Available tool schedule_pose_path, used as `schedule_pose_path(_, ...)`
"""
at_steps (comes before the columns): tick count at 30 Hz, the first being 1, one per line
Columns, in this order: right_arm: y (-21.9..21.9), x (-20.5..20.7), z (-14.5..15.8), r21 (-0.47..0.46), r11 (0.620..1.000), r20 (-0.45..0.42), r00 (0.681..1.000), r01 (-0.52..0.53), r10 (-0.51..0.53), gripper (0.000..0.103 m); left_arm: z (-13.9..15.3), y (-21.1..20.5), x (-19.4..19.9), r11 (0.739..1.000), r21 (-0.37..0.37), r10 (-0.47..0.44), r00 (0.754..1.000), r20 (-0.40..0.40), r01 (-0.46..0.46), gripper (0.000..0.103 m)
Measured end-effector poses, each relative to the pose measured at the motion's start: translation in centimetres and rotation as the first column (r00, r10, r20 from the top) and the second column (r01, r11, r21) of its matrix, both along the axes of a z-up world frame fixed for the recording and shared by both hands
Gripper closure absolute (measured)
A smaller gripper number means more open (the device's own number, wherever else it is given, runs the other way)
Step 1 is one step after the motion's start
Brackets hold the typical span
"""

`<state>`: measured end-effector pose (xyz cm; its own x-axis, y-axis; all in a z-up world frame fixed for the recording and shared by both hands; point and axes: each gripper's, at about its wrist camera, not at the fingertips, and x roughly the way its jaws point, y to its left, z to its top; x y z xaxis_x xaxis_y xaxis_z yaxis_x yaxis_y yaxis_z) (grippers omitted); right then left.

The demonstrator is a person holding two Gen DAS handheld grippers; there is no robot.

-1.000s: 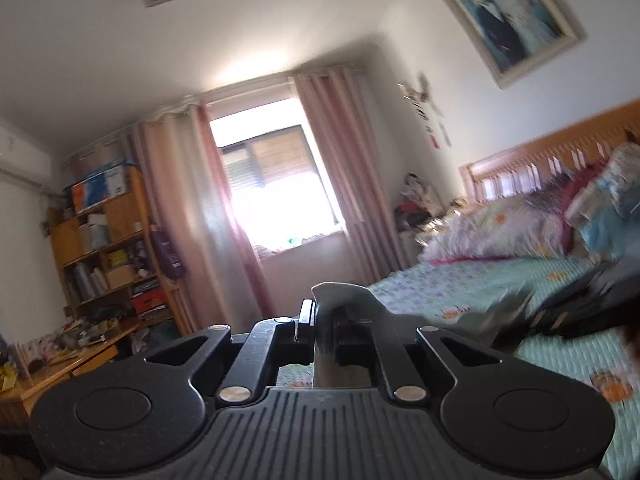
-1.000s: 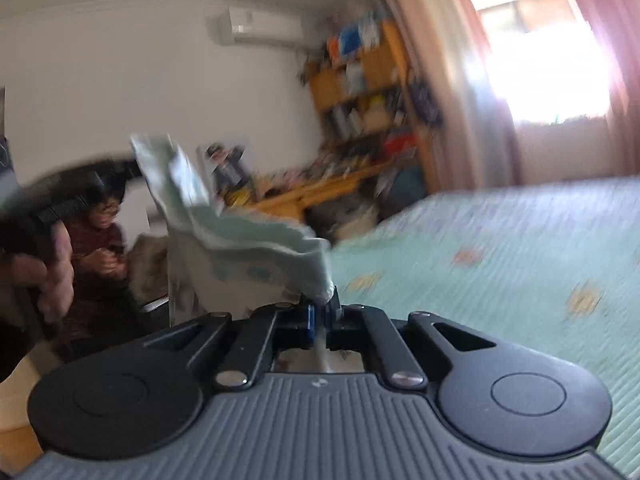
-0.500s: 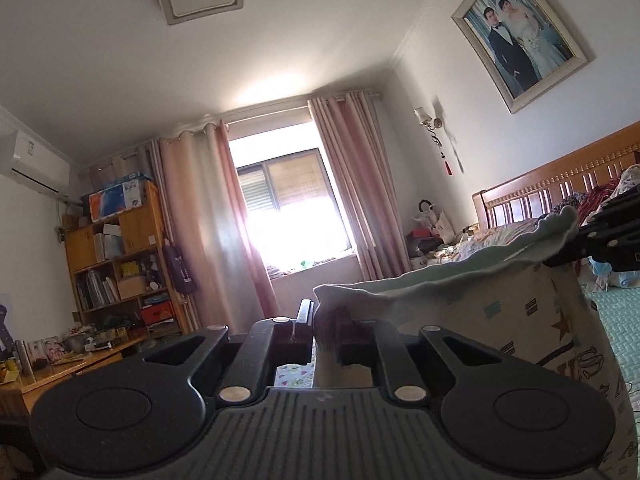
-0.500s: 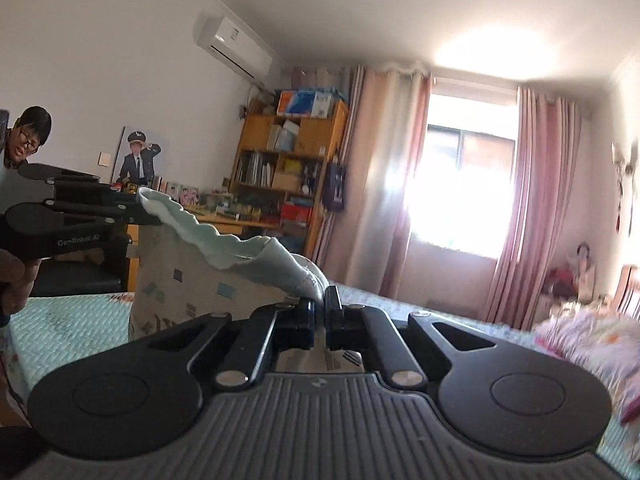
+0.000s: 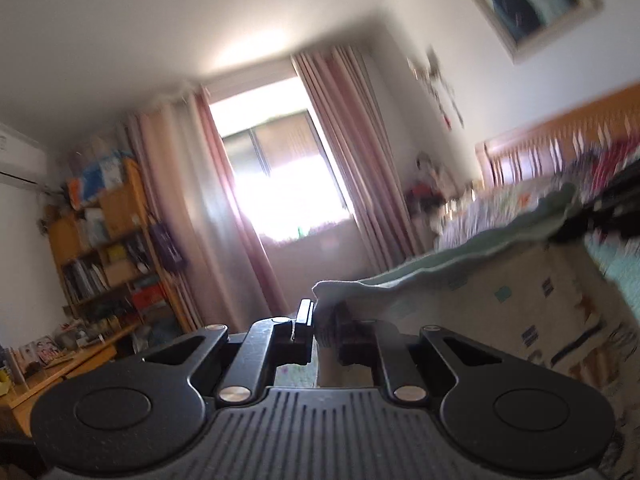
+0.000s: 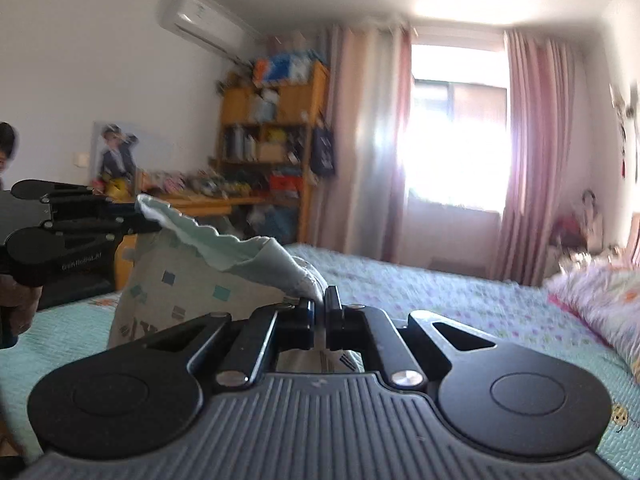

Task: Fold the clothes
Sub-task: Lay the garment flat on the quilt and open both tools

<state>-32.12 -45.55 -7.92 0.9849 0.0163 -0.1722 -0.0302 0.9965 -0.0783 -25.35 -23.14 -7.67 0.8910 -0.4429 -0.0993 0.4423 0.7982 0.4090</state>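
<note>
A cream garment [image 5: 540, 312] printed with small coloured squares, with a pale green waistband [image 5: 472, 252], hangs stretched between my two grippers above the bed. My left gripper [image 5: 325, 320] is shut on one corner of the waistband. My right gripper [image 6: 320, 308] is shut on the other corner [image 6: 296, 272]. The garment [image 6: 184, 292] hangs down on the left of the right wrist view, where my left gripper [image 6: 136, 220] also shows. In the left wrist view the right gripper [image 5: 612, 208] shows blurred at the far right.
A bed with a teal patterned cover [image 6: 460, 300] lies below. Pillows [image 6: 600, 300] and a wooden headboard [image 5: 560, 140] are at its head. A window with pink curtains [image 6: 532, 152], a cluttered wooden bookshelf [image 6: 272, 136] and a desk [image 6: 200, 200] stand beyond.
Both grippers have lowered and tilted down a little with the garment still stretched between them. Both views are blurred by the motion.
</note>
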Motion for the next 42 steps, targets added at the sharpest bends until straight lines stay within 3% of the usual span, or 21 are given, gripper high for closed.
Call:
schedule_pose_path(3, -3.6, 7.7, -1.8, 0.034, 0.999, -0.093, 0.995, 0.040, -0.037, 0.097, -2.9, -5.5, 9.6, 0.991, 0.128, 0.059, 0.994, -0.089, -0.048, 0.082)
schedule_pose_path(4, -5.1, 10.9, -2.8, 0.055, 0.997, -0.139, 0.989, 0.055, -0.047, 0.096, -3.9, -7.3, 12.7, 0.983, 0.172, 0.082, 0.990, -0.116, -0.061, 0.070)
schedule_pose_path(5, -6.7, 14.1, -3.8, 0.074, 0.995, -0.185, 0.981, 0.070, -0.055, 0.082, -5.6, -9.2, 16.3, 0.969, 0.229, 0.137, 0.976, -0.168, -0.096, 0.055)
schedule_pose_path(7, -10.1, 17.9, -6.6, 0.207, 0.963, -0.292, 0.950, 0.175, -0.110, 0.069, -9.7, -11.3, 22.1, 0.928, 0.331, 0.270, 0.920, -0.285, -0.170, 0.050)
schedule_pose_path(8, -11.4, 18.4, -8.2, 0.262, 0.938, -0.320, 0.937, 0.227, -0.137, 0.069, -11.6, -11.3, 23.9, 0.920, 0.343, 0.309, 0.887, -0.342, -0.189, 0.051)
schedule_pose_path(10, -12.6, 17.1, -11.9, 0.291, 0.917, -0.336, 0.927, 0.272, -0.168, 0.069, -14.7, -9.7, 25.0, 0.935, 0.297, 0.309, 0.852, -0.422, -0.192, 0.051)
schedule_pose_path(13, -12.8, 12.2, -17.2, 0.328, 0.895, -0.376, 0.911, 0.302, -0.169, 0.069, -17.3, -5.5, 23.2, 0.960, 0.188, 0.277, 0.814, -0.511, -0.209, 0.051)
schedule_pose_path(18, -9.0, 1.1, -22.1, 0.480, 0.816, -0.445, 0.891, 0.323, -0.090, 0.067, -17.9, 3.0, 13.7, 0.968, 0.007, 0.205, 0.780, -0.591, -0.249, 0.048)
schedule_pose_path(20, -6.9, -2.3, -21.9, 0.526, 0.795, -0.438, 0.898, 0.303, -0.052, 0.061, -18.4, 5.0, 8.7, 0.971, -0.033, 0.170, 0.774, -0.610, -0.239, 0.044)
schedule_pose_path(22, -4.9, -5.6, -22.0, 0.585, 0.757, -0.424, 0.905, 0.292, -0.021, 0.050, -19.0, 6.4, 3.9, 0.976, -0.020, 0.164, 0.793, -0.587, -0.216, 0.044)
schedule_pose_path(24, -2.9, -7.4, -22.1, 0.614, 0.734, -0.435, 0.900, 0.290, 0.008, 0.046, -19.5, 7.6, -0.3, 0.979, -0.006, 0.164, 0.802, -0.574, -0.205, 0.044)
schedule_pose_path(27, 0.0, -8.3, -22.8, 0.625, 0.726, -0.468, 0.882, 0.286, 0.056, 0.045, -19.7, 8.9, -4.0, 0.978, -0.025, 0.151, 0.793, -0.590, -0.205, 0.041)
schedule_pose_path(34, 4.1, -7.7, -25.4, 0.507, 0.793, -0.561, 0.828, 0.339, 0.005, 0.046, -19.3, 11.2, -6.9, 0.966, -0.047, 0.174, 0.769, -0.615, -0.256, 0.039)
schedule_pose_path(36, 4.0, -7.8, -25.5, 0.492, 0.801, -0.562, 0.827, 0.340, -0.006, 0.059, -18.9, 11.5, -7.2, 0.964, -0.055, 0.173, 0.769, -0.615, -0.261, 0.035)
schedule_pose_path(37, 3.9, -7.8, -25.4, 0.486, 0.805, -0.561, 0.827, 0.339, -0.009, 0.088, -18.7, 11.6, -7.3, 0.963, -0.059, 0.172, 0.769, -0.615, -0.263, 0.035)
schedule_pose_path(39, 2.4, -8.3, -24.9, 0.512, 0.790, -0.544, 0.839, 0.339, -0.007, 0.092, -19.0, 11.7, -7.5, 0.963, -0.054, 0.175, 0.766, -0.618, -0.264, 0.035)
schedule_pose_path(42, -2.0, -10.0, -22.3, 0.512, 0.777, -0.474, 0.875, 0.366, -0.100, 0.093, -19.3, 11.7, -7.8, 0.964, -0.050, 0.176, 0.762, -0.623, -0.263, 0.035)
